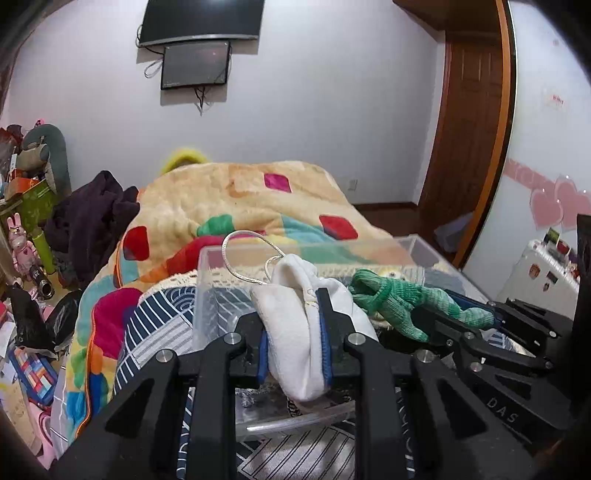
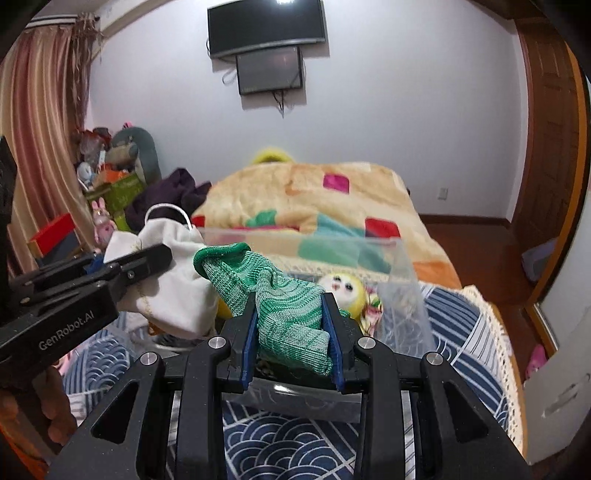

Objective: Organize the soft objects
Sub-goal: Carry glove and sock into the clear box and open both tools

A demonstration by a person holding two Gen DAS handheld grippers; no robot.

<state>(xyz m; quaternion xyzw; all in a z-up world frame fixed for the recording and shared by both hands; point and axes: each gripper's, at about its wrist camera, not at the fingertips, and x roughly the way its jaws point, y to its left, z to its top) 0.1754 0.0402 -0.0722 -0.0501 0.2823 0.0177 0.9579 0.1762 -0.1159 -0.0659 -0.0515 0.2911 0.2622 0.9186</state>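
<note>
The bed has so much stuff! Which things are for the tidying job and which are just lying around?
For the job: white pouch in left gripper, green sock in right gripper, clear box, yellow plush toy.

Just lying around: colourful blanket, dark clothes, wall screens.

Both wrist views close, facing clear bin (image 1: 207,295), bed.

Left gripper (image 1: 295,332) clamped a white pouch (image 1: 295,332) over the clear bin (image 1: 207,280) — right gripper (image 1: 458,314) beside it gripped a green sock (image 1: 402,299).
</note>
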